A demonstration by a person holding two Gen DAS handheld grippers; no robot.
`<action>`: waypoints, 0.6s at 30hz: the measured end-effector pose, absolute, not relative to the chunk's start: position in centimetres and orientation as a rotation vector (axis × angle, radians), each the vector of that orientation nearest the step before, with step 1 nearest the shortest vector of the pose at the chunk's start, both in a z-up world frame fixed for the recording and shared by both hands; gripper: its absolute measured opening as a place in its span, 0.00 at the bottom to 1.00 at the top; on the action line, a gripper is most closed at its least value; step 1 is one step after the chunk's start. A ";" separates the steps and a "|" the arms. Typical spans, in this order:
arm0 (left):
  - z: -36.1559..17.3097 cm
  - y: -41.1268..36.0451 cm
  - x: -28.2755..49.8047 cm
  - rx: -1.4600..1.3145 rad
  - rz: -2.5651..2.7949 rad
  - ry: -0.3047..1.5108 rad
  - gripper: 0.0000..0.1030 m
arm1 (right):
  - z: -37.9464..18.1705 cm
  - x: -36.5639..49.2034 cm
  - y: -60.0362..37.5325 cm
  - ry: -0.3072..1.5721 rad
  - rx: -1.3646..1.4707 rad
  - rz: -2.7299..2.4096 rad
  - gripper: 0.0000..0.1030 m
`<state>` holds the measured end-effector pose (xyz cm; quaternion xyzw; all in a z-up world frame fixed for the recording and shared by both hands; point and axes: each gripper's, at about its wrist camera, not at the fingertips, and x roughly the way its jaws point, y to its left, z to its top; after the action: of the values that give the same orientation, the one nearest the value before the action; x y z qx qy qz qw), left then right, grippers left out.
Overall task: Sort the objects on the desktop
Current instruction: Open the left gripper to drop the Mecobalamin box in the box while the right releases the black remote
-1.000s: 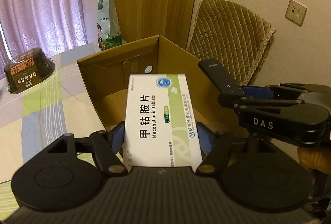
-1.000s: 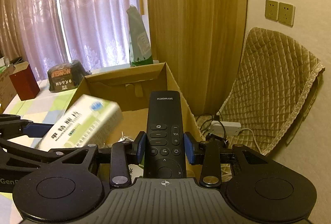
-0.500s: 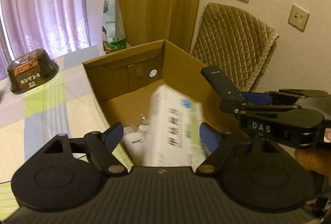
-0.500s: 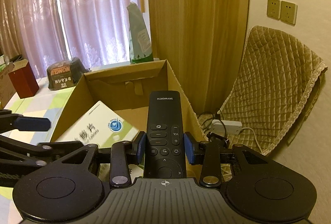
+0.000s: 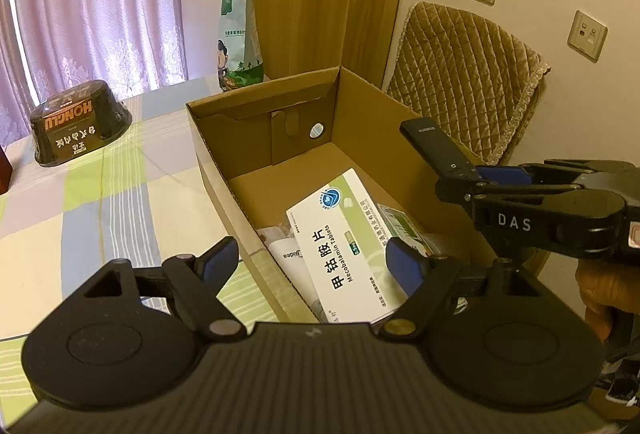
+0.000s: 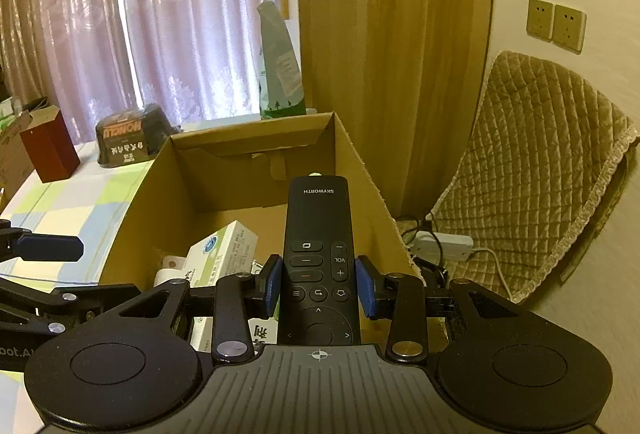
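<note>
Medicine box [image 5: 347, 242], white and green with "Mecobalamin Tablets" printed on it, lay inside the cardboard box [image 5: 216, 169], tilted across a white item and other small things at the near end. A second before, it had been clamped upright in the left gripper [image 5: 310, 260]; half a second before, it was falling, blurred, between fingers already parted. At this moment the left gripper stood wide open above the near rim, holding nothing, so that drop was done. Just beside it, the right gripper [image 6: 319, 284] was closed on the black Skyworth remote [image 6: 319, 246] across its button section, the remote's far end reaching out over the carton's interior. By the look of it, the remote was next to go in. Farther off on the checked tablecloth [image 5: 80, 209] sat a dark noodle bowl [image 5: 78, 129], well apart from the carton, and behind the carton stood a green and white bag [image 5: 238, 29].
</note>
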<state>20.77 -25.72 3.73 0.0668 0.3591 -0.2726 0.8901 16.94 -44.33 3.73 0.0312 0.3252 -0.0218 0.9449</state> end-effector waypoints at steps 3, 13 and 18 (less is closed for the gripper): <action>3.8 -25.6 20.7 0.136 -0.567 0.745 0.75 | 3.7 17.0 -44.3 0.663 0.060 -0.044 0.37; 3.9 -25.6 20.7 0.131 -0.567 0.745 0.75 | 3.8 17.1 -44.0 0.664 0.052 -0.041 0.37; 3.9 -25.4 20.7 0.126 -0.565 0.745 0.75 | 3.7 17.2 -43.8 0.666 0.048 -0.037 0.37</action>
<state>20.73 -25.45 3.91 0.0609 0.3589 -0.2723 0.8907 17.23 -43.78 3.74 0.0234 0.3267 -0.0181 0.9447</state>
